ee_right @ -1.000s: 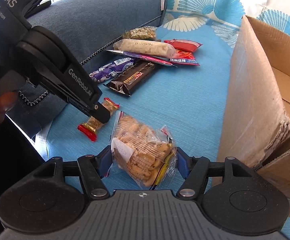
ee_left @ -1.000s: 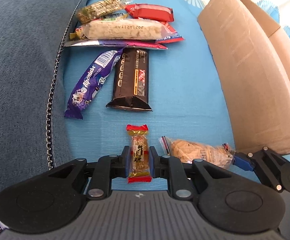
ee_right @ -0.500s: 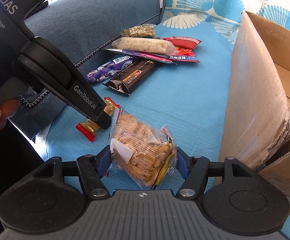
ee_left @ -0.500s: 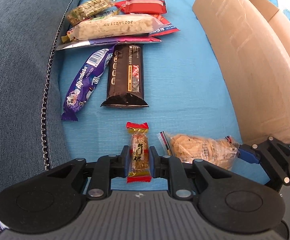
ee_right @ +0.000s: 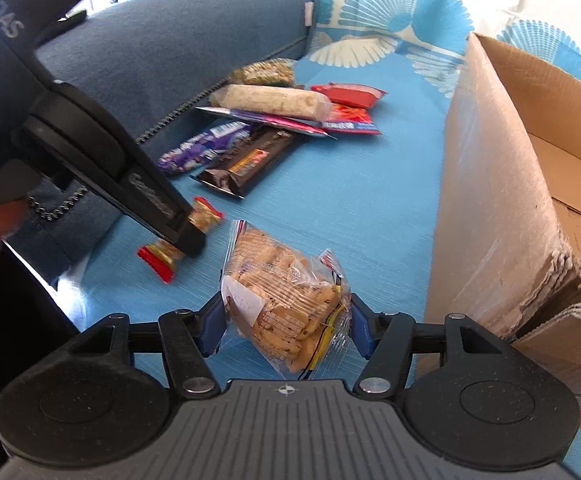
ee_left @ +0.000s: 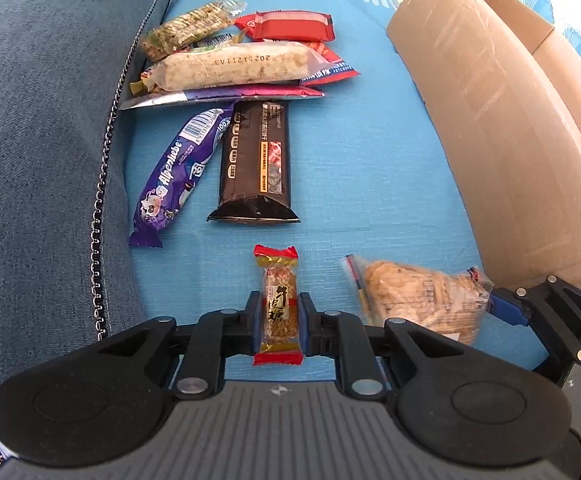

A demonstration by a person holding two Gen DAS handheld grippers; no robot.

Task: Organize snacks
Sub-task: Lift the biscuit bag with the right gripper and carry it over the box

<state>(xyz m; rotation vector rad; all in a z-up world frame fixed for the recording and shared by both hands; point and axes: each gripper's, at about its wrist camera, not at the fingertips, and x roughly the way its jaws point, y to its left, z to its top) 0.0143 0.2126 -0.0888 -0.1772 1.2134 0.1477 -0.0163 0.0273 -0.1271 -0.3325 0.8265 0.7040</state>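
My left gripper [ee_left: 278, 322] is shut on a small red-ended nougat candy [ee_left: 277, 308] and holds it a little above the blue cloth; the candy also shows in the right wrist view [ee_right: 178, 236]. My right gripper [ee_right: 288, 322] is shut on a clear bag of biscuits [ee_right: 286, 304], which also shows in the left wrist view [ee_left: 418, 300]. A cardboard box [ee_left: 498, 120] stands open at the right, close beside the right gripper; it also shows in the right wrist view [ee_right: 502, 208].
Several snacks lie further back: a purple Alpenliebe pack [ee_left: 178, 176], a black bar [ee_left: 256, 164], a pale long bar [ee_left: 234, 66], a red pack [ee_left: 290, 24], a green nut bar [ee_left: 186, 30]. A blue denim cushion [ee_left: 42, 140] borders the left.
Both grippers have lifted their snacks slightly off the cloth. The left gripper with the candy has risen and moved a little to the right in the right wrist view.
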